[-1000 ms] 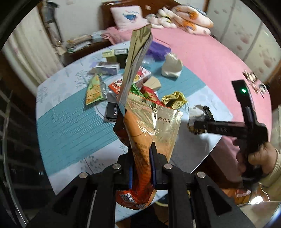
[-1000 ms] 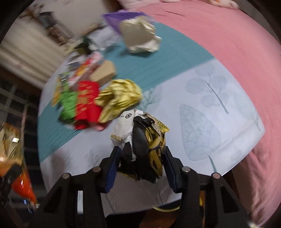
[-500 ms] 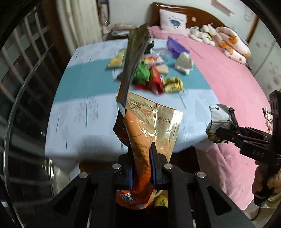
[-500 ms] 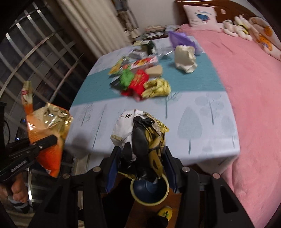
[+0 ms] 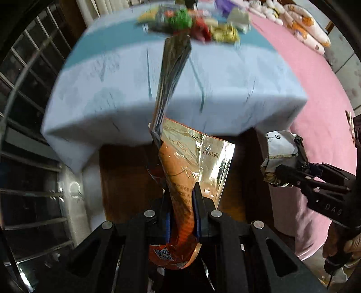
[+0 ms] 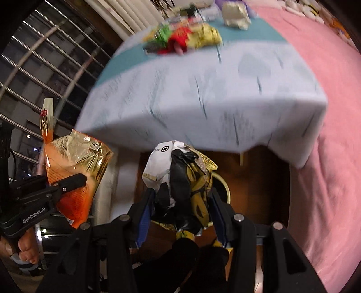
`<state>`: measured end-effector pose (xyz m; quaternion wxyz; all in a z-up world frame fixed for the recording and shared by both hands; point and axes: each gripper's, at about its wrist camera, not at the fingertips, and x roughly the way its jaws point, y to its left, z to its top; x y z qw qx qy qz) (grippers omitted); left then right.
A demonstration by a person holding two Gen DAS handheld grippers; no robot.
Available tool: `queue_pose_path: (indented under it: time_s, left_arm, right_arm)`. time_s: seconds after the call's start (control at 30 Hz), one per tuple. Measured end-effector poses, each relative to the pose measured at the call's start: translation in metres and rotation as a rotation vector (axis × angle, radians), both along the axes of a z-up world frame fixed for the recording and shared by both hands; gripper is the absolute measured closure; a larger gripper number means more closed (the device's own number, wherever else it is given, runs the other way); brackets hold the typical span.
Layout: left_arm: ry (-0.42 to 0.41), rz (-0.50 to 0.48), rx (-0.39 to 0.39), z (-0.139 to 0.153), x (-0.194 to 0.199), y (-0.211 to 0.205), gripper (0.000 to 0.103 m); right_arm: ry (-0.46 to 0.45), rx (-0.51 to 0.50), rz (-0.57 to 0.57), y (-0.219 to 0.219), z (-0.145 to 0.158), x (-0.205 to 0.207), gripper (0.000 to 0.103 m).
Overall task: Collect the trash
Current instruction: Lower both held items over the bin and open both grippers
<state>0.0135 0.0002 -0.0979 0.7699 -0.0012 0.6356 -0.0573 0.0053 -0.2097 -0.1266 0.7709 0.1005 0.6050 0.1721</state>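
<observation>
Two wrappers (image 6: 180, 180) — bin (image 6: 223, 187) (right view).

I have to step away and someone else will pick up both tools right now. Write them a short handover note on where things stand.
Left tool: shut on an orange and gold snack bag, held off the table's near edge.
Right tool: shut on a crumpled black, white and gold wrapper, over a round yellow-rimmed bin on the floor.
Done: both pieces are lifted clear of the table.
Left: drop both into the bin, then go back for the green, red and gold wrappers and the pale crumpled bag at the table's far end.
</observation>
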Motion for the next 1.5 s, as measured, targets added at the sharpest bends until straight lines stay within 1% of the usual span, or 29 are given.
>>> queue_pose_path:
  time_s: [0.13, 0.17, 0.27, 0.37, 0.43, 0.53, 0.63, 0.73, 0.8, 0.83, 0.87, 0.9, 0.93, 0.97, 1.0, 1.03, 1.1, 1.13, 1.2, 1.33, 1.5]
  left_arm:
    - [0.064, -0.014, -0.042, -0.066, -0.005, -0.001, 0.090]
    - [0.072, -0.016, -0.049, -0.078, -0.006, -0.002, 0.090]
    - [0.110, -0.024, -0.066, -0.129, -0.005, -0.007, 0.089]
    - [0.137, -0.033, -0.069, -0.182, -0.003, -0.015, 0.089]
    - [0.140, -0.044, -0.069, -0.210, 0.001, -0.022, 0.088]
    - [0.145, -0.054, -0.066, -0.244, 0.008, -0.030, 0.085]
    - [0.138, -0.049, -0.062, -0.279, 0.014, -0.037, 0.079]
    - [0.130, -0.048, -0.056, -0.305, 0.018, -0.042, 0.073]
    - [0.131, -0.044, -0.053, -0.319, 0.019, -0.041, 0.061]
    - [0.134, -0.039, -0.054, -0.325, 0.016, -0.037, 0.059]
    - [0.145, -0.032, -0.057, -0.332, 0.017, -0.036, 0.051]
    - [0.157, -0.027, -0.057, -0.337, 0.018, -0.036, 0.043]
    - [0.171, -0.022, -0.060, -0.342, 0.019, -0.035, 0.041]
    - [0.180, -0.020, -0.062, -0.345, 0.019, -0.031, 0.036]
    - [0.186, -0.019, -0.059, -0.346, 0.019, -0.030, 0.027]
    - [0.186, -0.019, -0.052, -0.346, 0.018, -0.028, 0.024]
    - [0.180, -0.022, -0.034, -0.345, 0.020, -0.027, 0.015]
    - [0.177, -0.025, -0.028, -0.344, 0.019, -0.025, 0.014]
    - [0.161, -0.027, -0.014, -0.332, 0.020, -0.023, 0.014]
    - [0.130, -0.024, -0.001, -0.300, 0.024, -0.010, 0.014]
    - [0.084, -0.014, 0.010, -0.239, 0.022, 0.001, 0.014]
  right_arm:
    - [0.079, -0.024, -0.067, 0.011, -0.064, -0.009, 0.055]
    - [0.101, -0.024, -0.089, 0.012, -0.082, -0.011, 0.055]
    - [0.139, -0.024, -0.138, 0.017, -0.131, -0.015, 0.055]
    - [0.163, -0.049, -0.158, 0.020, -0.173, -0.018, 0.054]
    - [0.185, -0.060, -0.158, 0.023, -0.204, -0.016, 0.053]
    - [0.203, -0.078, -0.148, 0.029, -0.243, -0.014, 0.051]
    - [0.222, -0.091, -0.147, 0.030, -0.281, -0.010, 0.049]
    - [0.234, -0.095, -0.151, 0.028, -0.312, -0.006, 0.048]
    - [0.245, -0.083, -0.154, 0.027, -0.325, 0.004, 0.047]
    - [0.247, -0.081, -0.158, 0.027, -0.330, 0.004, 0.045]
    - [0.245, -0.081, -0.165, 0.027, -0.334, 0.005, 0.044]
    - [0.244, -0.077, -0.168, 0.027, -0.337, 0.006, 0.042]
    - [0.244, -0.072, -0.167, 0.026, -0.337, 0.006, 0.039]
    - [0.243, -0.070, -0.165, 0.025, -0.339, 0.007, 0.037]
    - [0.241, -0.074, -0.162, 0.026, -0.339, 0.007, 0.035]
    - [0.239, -0.080, -0.160, 0.026, -0.341, 0.008, 0.033]
    - [0.240, -0.094, -0.159, 0.026, -0.338, 0.011, 0.032]
    - [0.240, -0.095, -0.162, 0.027, -0.336, 0.011, 0.032]
    - [0.238, -0.095, -0.166, 0.025, -0.327, 0.011, 0.032]
    - [0.222, -0.095, -0.167, 0.024, -0.292, 0.008, 0.032]
    - [0.205, -0.100, -0.166, 0.026, -0.238, 0.000, 0.032]
